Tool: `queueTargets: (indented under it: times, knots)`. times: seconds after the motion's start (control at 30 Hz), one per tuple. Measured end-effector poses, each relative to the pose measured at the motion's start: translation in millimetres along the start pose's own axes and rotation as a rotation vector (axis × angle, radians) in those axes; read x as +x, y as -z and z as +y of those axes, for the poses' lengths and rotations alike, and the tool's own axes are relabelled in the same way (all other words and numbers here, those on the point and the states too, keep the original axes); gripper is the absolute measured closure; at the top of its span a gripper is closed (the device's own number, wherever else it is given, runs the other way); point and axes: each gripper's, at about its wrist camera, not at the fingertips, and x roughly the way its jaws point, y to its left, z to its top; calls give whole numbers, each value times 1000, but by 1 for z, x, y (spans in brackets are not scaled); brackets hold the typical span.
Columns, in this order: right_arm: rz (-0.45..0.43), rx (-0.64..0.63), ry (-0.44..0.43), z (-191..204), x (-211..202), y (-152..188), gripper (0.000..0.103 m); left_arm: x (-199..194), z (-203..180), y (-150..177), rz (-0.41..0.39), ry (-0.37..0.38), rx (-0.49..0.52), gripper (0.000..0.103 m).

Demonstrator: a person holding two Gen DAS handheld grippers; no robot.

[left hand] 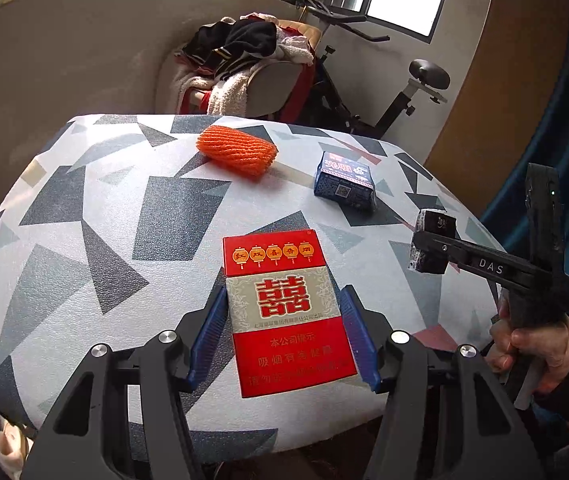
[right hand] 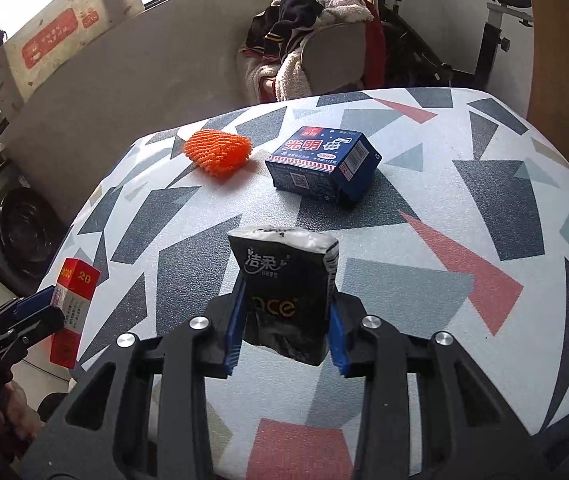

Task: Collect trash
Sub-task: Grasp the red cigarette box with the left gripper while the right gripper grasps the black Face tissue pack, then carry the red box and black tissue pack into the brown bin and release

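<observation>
Pinching a red and grey cardboard cigarette pack (left hand: 288,320) between its blue pads, my left tool (left hand: 284,336) holds it above the near edge of the geometric-patterned surface (left hand: 96,208). My right tool (right hand: 284,320) grips a crumpled black plastic tissue packet (right hand: 284,284) the same way. Farther back on the surface lie an orange foam fruit net (left hand: 238,154) and a dark blue carton (right hand: 322,164), apart from each other.

red pack (left hand: 288,316), orange net (left hand: 238,155), blue carton (right hand: 322,164)
</observation>
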Motion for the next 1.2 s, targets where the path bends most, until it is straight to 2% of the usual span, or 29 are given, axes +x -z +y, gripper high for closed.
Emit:
queueTargets:
  times: [0.47,1.2]
  knots:
    - [-48,-30,-43,11,-42,32,66,-32,-18,36,6,31,13,47]
    - [-90,-25,-83,23,-77,53,66,-60,-27,71,8,40,19,47]
